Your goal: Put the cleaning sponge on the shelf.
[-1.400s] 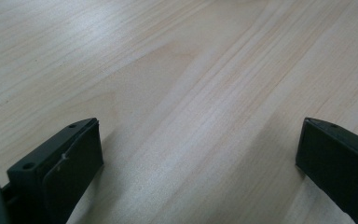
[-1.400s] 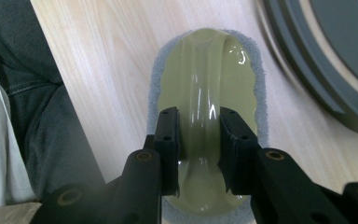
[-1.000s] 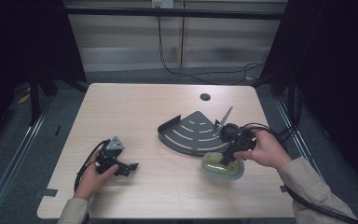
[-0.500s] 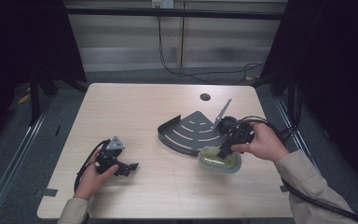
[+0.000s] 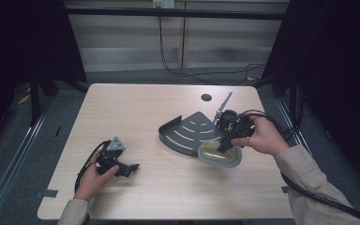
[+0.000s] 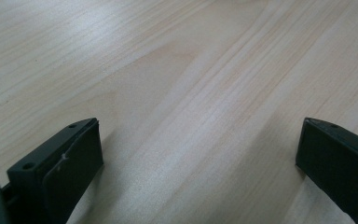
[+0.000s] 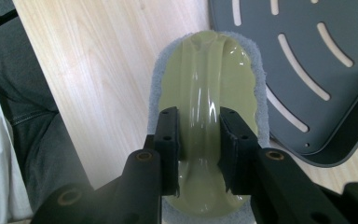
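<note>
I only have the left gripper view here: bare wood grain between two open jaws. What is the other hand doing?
Observer: The right gripper is shut on the raised ridge of an olive-green scrubber, one jaw on each side.
Operator: What sort of scrubber?
Observer: Oval, with a glossy green top and a grey fuzzy pad edging it underneath.
Operator: Anything near it?
Observer: A dark grey slotted corner tray lies on the table, right beside the scrubber.
Operator: And my gripper?
Observer: The left gripper rests on the table's near left part, apart from both.
</note>
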`<act>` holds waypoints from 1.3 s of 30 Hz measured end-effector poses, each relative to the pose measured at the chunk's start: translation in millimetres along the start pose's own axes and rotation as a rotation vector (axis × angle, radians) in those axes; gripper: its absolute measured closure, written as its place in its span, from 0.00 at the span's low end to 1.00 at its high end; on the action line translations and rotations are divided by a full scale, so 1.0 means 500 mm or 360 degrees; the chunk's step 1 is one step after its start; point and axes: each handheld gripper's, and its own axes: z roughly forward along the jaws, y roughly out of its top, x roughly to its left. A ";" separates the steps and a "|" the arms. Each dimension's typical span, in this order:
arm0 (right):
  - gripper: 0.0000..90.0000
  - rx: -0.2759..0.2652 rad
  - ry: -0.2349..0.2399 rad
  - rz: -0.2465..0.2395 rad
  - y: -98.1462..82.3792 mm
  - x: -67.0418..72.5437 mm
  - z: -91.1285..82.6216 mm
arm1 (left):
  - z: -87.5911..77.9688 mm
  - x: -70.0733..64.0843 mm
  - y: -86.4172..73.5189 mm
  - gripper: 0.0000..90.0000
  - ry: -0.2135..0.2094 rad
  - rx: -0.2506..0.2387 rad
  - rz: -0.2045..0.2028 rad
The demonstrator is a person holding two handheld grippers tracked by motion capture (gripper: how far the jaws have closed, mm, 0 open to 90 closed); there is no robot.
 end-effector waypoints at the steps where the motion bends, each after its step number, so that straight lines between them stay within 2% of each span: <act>1: 0.79 0.0001 -0.0002 0.0003 0.001 -0.002 -0.001 | 0.000 0.000 0.000 0.00 0.0000 0.0000 -0.0001; 13: 0.79 -0.0017 -0.0044 0.0035 0.017 -0.024 -0.015 | 0.000 0.000 0.000 0.00 0.0003 -0.0002 -0.0001; 22: 0.79 -0.0003 -0.0086 0.0060 0.032 -0.045 -0.008 | 0.000 -0.001 0.000 0.00 0.0004 0.0001 -0.0003; 33: 0.79 -0.0050 -0.0127 0.0131 0.040 -0.074 -0.009 | 0.000 0.000 0.000 0.00 0.0003 -0.0001 -0.0002; 39: 0.79 -0.0024 -0.0157 0.0149 0.050 -0.084 -0.003 | 0.000 -0.001 0.000 0.00 0.0003 0.0000 -0.0003</act>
